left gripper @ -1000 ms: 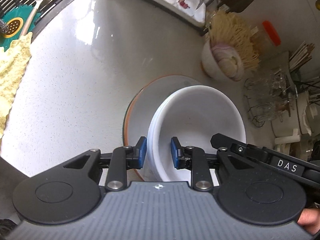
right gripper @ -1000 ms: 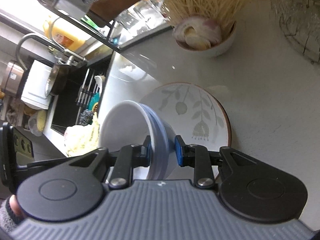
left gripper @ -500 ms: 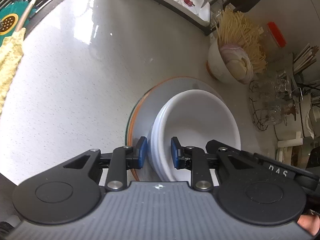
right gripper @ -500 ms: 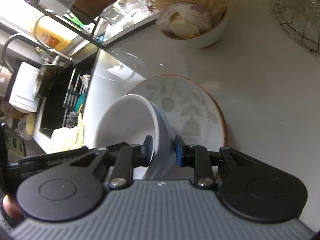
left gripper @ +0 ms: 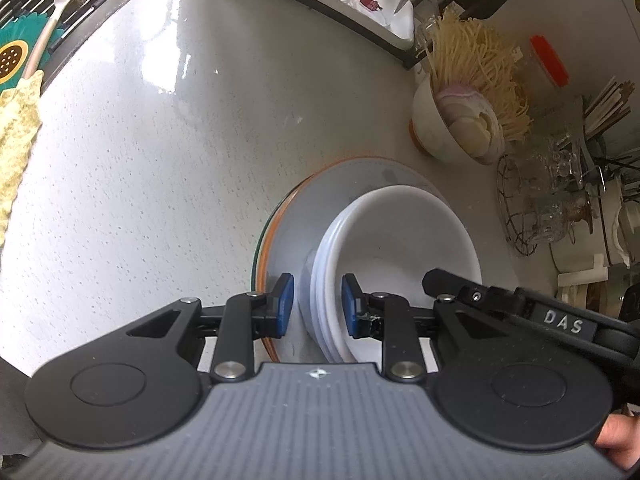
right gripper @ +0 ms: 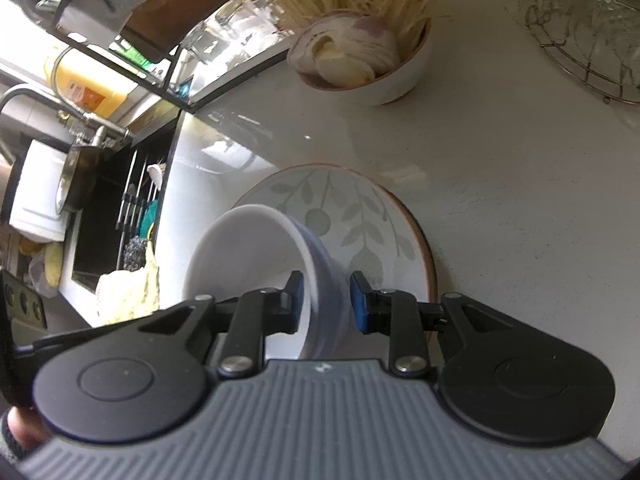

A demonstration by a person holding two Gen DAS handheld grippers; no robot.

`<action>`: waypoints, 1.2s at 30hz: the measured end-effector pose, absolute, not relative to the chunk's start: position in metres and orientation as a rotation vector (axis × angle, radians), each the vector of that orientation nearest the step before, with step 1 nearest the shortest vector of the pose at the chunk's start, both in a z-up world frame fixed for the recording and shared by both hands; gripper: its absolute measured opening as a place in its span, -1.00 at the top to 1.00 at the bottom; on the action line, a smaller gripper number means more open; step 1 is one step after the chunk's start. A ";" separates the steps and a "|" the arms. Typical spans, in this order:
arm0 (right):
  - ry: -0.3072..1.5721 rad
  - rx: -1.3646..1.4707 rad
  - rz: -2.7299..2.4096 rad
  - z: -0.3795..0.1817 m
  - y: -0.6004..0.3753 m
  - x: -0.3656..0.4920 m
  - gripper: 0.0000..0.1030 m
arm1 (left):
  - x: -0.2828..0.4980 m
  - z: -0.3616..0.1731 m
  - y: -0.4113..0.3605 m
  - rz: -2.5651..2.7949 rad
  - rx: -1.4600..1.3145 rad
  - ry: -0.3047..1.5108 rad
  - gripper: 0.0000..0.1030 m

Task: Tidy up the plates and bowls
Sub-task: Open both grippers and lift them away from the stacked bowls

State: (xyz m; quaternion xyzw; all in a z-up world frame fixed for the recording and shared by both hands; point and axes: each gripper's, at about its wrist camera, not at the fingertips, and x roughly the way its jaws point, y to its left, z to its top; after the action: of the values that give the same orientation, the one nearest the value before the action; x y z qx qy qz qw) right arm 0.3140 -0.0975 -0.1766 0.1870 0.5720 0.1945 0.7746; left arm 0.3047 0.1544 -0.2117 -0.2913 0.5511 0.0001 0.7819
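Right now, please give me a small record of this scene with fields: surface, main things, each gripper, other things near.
surface: pale speckled counter
plates: stack of plates, leaf pattern on top, orange rim
bowls: stacked white bowls resting on the plates
left gripper: pads astride the bowls' rim, a gap showing on each side
right gripper: jaws opening, opposite bowl wall between the pads
nearby: bowl with onion and noodles behind the plates; yellow cloth by the sink

"DAS" stands on the right hand-held gripper (left gripper: pixel 432 280).
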 end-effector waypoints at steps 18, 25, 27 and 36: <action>1.001 0.385 0.324 -0.111 -0.101 0.264 0.00 | 0.284 -0.146 0.161 -0.117 -0.425 1.075 0.13; 0.856 0.371 0.382 -0.064 -0.105 0.239 0.00 | 0.255 -0.084 0.152 -0.115 -0.361 0.933 0.13; 0.812 0.343 0.401 -0.049 -0.108 0.231 -0.01 | 0.244 -0.068 0.147 -0.110 -0.335 0.893 0.13; 0.617 0.273 0.429 0.008 -0.127 0.173 -0.01 | 0.181 -0.009 0.113 -0.102 -0.277 0.758 0.13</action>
State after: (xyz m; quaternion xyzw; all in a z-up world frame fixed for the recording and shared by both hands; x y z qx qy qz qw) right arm 0.1729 -0.1268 0.0078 0.1330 0.3006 0.2088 0.9211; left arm 0.1808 0.1127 -0.0086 -0.1348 0.3685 -0.0497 0.9185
